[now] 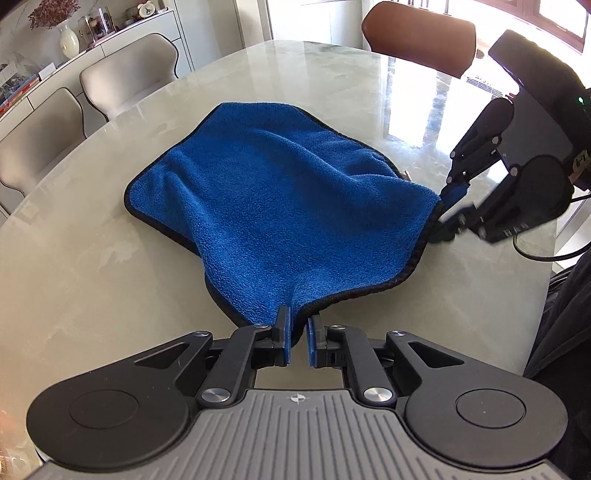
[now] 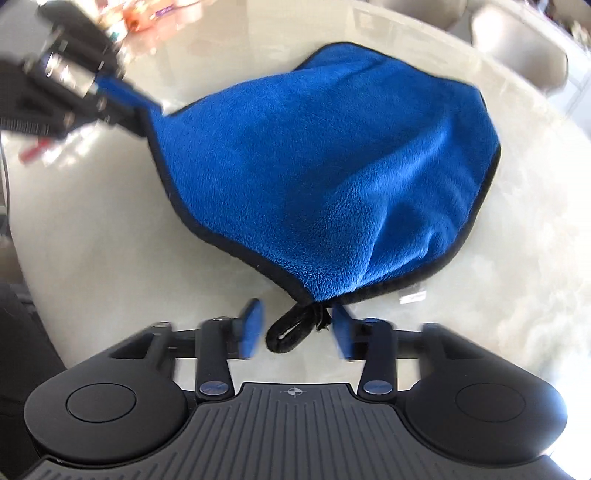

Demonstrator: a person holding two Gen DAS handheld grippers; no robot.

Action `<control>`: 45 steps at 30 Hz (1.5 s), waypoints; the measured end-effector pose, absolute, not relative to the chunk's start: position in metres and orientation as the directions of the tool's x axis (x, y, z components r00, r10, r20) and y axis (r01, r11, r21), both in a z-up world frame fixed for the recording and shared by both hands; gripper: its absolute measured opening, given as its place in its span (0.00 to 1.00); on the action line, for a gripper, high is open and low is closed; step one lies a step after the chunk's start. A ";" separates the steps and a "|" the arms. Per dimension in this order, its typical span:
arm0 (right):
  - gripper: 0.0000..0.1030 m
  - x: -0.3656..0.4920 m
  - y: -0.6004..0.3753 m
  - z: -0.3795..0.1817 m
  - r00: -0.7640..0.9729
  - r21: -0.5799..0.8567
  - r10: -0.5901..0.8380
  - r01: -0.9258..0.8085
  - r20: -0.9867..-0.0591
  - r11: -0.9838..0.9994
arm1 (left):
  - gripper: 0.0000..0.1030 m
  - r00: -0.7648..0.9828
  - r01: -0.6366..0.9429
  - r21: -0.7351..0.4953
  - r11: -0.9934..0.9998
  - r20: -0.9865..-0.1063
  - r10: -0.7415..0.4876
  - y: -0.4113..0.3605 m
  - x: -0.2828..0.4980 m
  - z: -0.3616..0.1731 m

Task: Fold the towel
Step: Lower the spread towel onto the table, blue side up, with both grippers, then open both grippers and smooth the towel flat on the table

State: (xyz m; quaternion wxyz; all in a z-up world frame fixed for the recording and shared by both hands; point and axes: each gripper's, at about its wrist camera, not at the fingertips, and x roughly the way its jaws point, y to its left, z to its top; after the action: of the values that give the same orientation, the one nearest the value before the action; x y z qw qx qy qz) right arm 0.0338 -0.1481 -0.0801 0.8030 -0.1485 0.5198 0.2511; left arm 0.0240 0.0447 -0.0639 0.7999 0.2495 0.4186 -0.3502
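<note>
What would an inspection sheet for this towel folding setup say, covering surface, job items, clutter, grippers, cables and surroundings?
Surface: pale marble-look table, glossy, with window glare at its far side.
Job's things: blue towel with black edging, rumpled, its near edge raised; black hanging loop at one corner.
Clutter: blurred colourful items at the table's far edge in the right wrist view, not identifiable.
Grippers: left gripper closed on a towel corner; right gripper open, fingers either side of the loop corner, not gripping.
Cables: black cable trailing from the right gripper.
Surroundings: beige chairs, brown chair, white vase on a sideboard.
</note>
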 end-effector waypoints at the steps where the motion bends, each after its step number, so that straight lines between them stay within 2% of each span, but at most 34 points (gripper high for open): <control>1: 0.09 0.035 -0.151 -0.079 0.328 0.019 0.240 -0.555 -0.914 0.831 | 0.09 0.397 0.773 0.099 0.626 -0.845 -0.357 0.044 0.024 -0.065; 14: 0.07 0.016 -0.219 -0.024 0.318 -0.156 0.064 -0.618 -0.946 0.771 | 0.08 0.355 0.808 0.087 0.582 -0.860 -0.366 0.028 0.011 -0.062; 21: 0.06 -0.004 -0.233 -0.026 0.182 -0.067 0.080 -0.682 -0.980 0.728 | 0.09 0.306 0.800 0.052 0.598 -0.892 -0.332 0.035 -0.002 -0.064; 26: 0.11 -0.002 -0.246 -0.038 0.043 0.027 0.081 -0.711 -0.996 0.702 | 0.10 0.232 0.806 0.029 0.591 -0.935 -0.269 0.046 -0.003 -0.070; 28: 0.18 0.006 -0.252 -0.036 0.041 0.023 0.076 -0.721 -0.996 0.692 | 0.11 0.204 0.810 0.022 0.586 -0.947 -0.247 0.053 0.001 -0.067; 29: 0.21 0.012 -0.255 -0.031 0.053 0.020 0.083 -0.719 -0.995 0.695 | 0.11 0.207 0.808 0.029 0.588 -0.949 -0.238 0.056 0.004 -0.064; 30: 0.30 0.018 -0.258 -0.027 0.066 0.016 0.090 -0.714 -0.994 0.700 | 0.11 0.219 0.803 0.042 0.594 -0.948 -0.229 0.061 0.008 -0.060; 31: 0.31 0.024 -0.261 -0.021 0.086 0.010 0.101 -0.712 -0.991 0.702 | 0.11 0.232 0.798 0.051 0.600 -0.946 -0.227 0.065 0.012 -0.055; 35: 0.31 0.060 -0.269 -0.012 0.225 -0.074 0.108 -0.674 -0.968 0.735 | 0.11 0.348 0.769 0.118 0.628 -0.902 -0.257 0.064 0.047 -0.036; 38: 0.31 0.107 -0.266 -0.009 0.361 -0.128 0.126 -0.604 -0.924 0.787 | 0.17 0.433 0.746 0.150 0.648 -0.849 -0.302 0.052 0.084 -0.029; 45: 0.31 0.205 -0.249 -0.022 0.469 -0.081 0.196 -0.507 -0.861 0.858 | 0.18 0.499 0.700 0.133 0.702 -0.794 -0.348 0.018 0.190 -0.047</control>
State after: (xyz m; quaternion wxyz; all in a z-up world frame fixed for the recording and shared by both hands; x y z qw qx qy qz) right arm 0.2052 -0.2493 -0.0225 0.8409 -0.1655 0.4709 0.2090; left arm 0.1901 0.0182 -0.0469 0.8358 0.2256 0.3903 -0.3133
